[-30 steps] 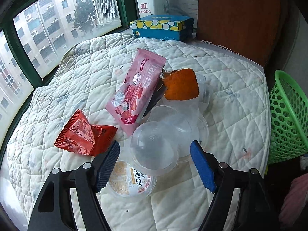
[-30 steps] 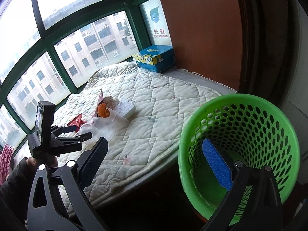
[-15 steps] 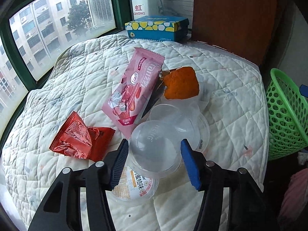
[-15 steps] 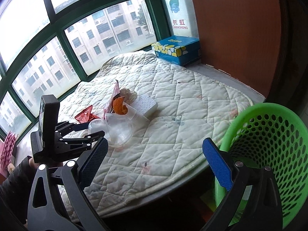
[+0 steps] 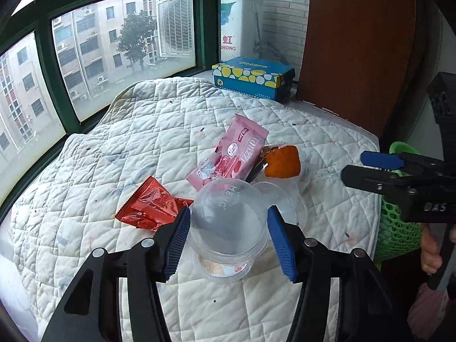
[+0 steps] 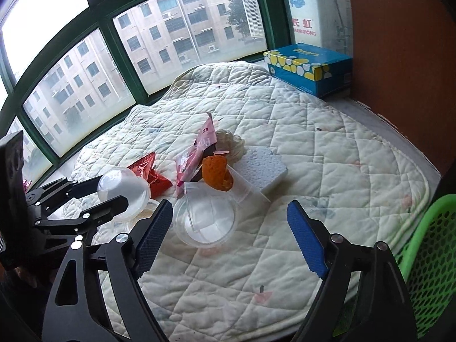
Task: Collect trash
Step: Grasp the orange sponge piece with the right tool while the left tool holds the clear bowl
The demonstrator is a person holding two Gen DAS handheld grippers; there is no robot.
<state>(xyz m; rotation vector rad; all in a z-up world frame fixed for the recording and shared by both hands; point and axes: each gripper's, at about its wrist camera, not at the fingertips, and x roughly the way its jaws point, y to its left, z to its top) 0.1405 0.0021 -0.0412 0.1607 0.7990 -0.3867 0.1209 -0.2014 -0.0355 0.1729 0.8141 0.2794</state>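
1. Trash lies in a loose heap on the quilted pad [image 5: 148, 142], and nearly all of it is not yet collected.
2. Furthest left in the left wrist view is the red wrapper [image 5: 151, 203], flat on the pad and untouched.
3. Next comes the clear cup [image 5: 228, 216], clamped between the pads of the left gripper [image 5: 228, 240]. In the right wrist view it seems lifted clear of the pad, so I judge this piece picked but not yet binned.
4. Under that cup sits a printed lid [image 5: 221, 268], on the pad.
5. Behind them the pink wrapper [image 5: 230, 154] leans over the heap, and the orange peel [image 5: 282, 162] rests against a second clear cup [image 6: 205, 216]. A white foam block [image 6: 262, 168] lies just beside it.
6. Right gripper [image 6: 228, 233] hangs above the near edge of the pad with nothing between its pads. Its jaws have just been closing but stand wide, facing the second cup.
7. Far right, the green basket [image 6: 436, 245] stands below the pad's edge. What it holds cannot be told.
8. Blue tissue box [image 5: 253, 79] at the back looks like no trash.
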